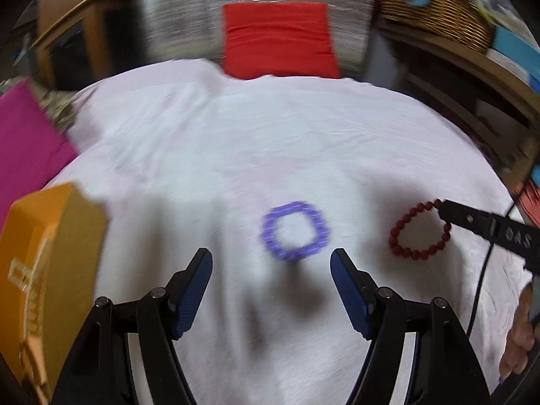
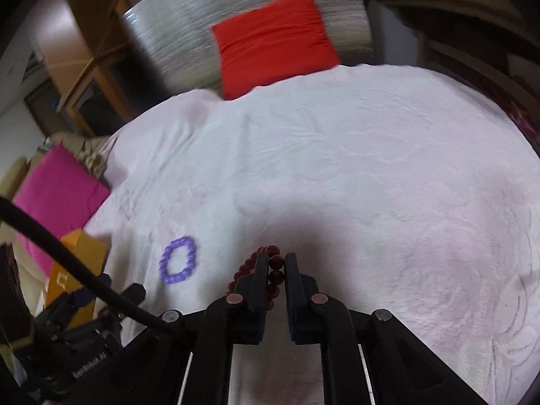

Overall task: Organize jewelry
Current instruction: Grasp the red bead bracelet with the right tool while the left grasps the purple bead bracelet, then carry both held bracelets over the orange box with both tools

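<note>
A purple bead bracelet [image 1: 294, 230] lies flat on the white cloth [image 1: 236, 141], just ahead of my left gripper [image 1: 271, 260], which is open and empty above the cloth. The bracelet also shows in the right wrist view [image 2: 178, 260]. My right gripper [image 2: 276, 260] is shut on a dark red bead bracelet [image 2: 274, 271], whose beads sit between the jaws. In the left wrist view the red bracelet [image 1: 418, 231] hangs from the right gripper's tip [image 1: 445, 210], to the right of the purple one.
An orange box [image 1: 47, 270] stands at the left, also seen in the right wrist view [image 2: 76, 270]. A magenta cushion [image 1: 23, 145] lies left, a red cushion [image 1: 278, 44] at the far edge. A wicker basket [image 1: 438, 13] sits back right. A black cable [image 2: 67, 263] crosses the left.
</note>
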Motion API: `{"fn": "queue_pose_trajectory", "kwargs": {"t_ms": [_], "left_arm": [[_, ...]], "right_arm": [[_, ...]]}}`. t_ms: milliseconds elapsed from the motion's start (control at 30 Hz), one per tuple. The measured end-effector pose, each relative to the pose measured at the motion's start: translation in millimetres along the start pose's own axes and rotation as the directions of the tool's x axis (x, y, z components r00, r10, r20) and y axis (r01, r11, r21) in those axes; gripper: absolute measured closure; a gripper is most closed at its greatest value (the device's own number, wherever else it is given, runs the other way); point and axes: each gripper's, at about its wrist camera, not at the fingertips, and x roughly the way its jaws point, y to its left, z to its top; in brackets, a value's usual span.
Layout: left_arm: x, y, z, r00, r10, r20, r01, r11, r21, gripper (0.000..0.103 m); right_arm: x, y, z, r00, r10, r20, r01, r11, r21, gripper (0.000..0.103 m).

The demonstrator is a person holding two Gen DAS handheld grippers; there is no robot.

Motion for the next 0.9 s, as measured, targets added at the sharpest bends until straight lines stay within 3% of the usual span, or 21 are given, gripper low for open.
{"fn": "queue_pose_trajectory", "kwargs": {"t_ms": [167, 300, 333, 400, 467, 567, 667, 900], "left_arm": [[21, -9, 8, 0.995, -0.097, -0.023, 0.097, 0.995, -0.002, 0.03], [32, -11, 11, 0.994, -0.11, -0.031, 0.109, 0.994, -0.012, 0.031], [35, -11, 12, 0.993, -0.111, -0.032, 0.111, 0.994, -0.012, 0.033], [40, -15, 13, 0.994, -0.1, -0.04, 0.1, 0.995, 0.002, 0.055], [49, -17, 12, 0.992, -0.097, -0.079, 0.099, 0.995, 0.013, 0.071], [50, -20, 14, 0.994, -0.081, -0.074, 0.083, 0.996, 0.028, 0.073], [49, -15, 14, 0.992, -0.092, -0.086, 0.093, 0.996, 0.009, 0.093], [36, -1, 10, 0.986, -0.14, -0.09, 0.135, 0.989, -0.065, 0.094]], "right_arm": [[2, -22, 5, 1.0, -0.016, -0.021, 0.018, 0.997, 0.072, 0.093], [7, -25, 4, 0.999, -0.015, -0.033, 0.018, 0.997, 0.077, 0.093], [8, -26, 5, 0.999, -0.012, -0.033, 0.015, 0.997, 0.078, 0.093], [10, -26, 5, 0.999, -0.004, -0.037, 0.007, 0.997, 0.079, 0.093], [13, -26, 6, 0.999, -0.001, -0.043, 0.004, 0.997, 0.077, 0.093], [17, -23, 5, 0.999, 0.0, -0.053, 0.003, 0.998, 0.067, 0.093], [17, -21, 4, 0.999, 0.004, -0.054, 0.0, 0.998, 0.062, 0.093], [10, -20, 5, 1.0, 0.009, -0.026, -0.007, 0.998, 0.07, 0.093]]}}
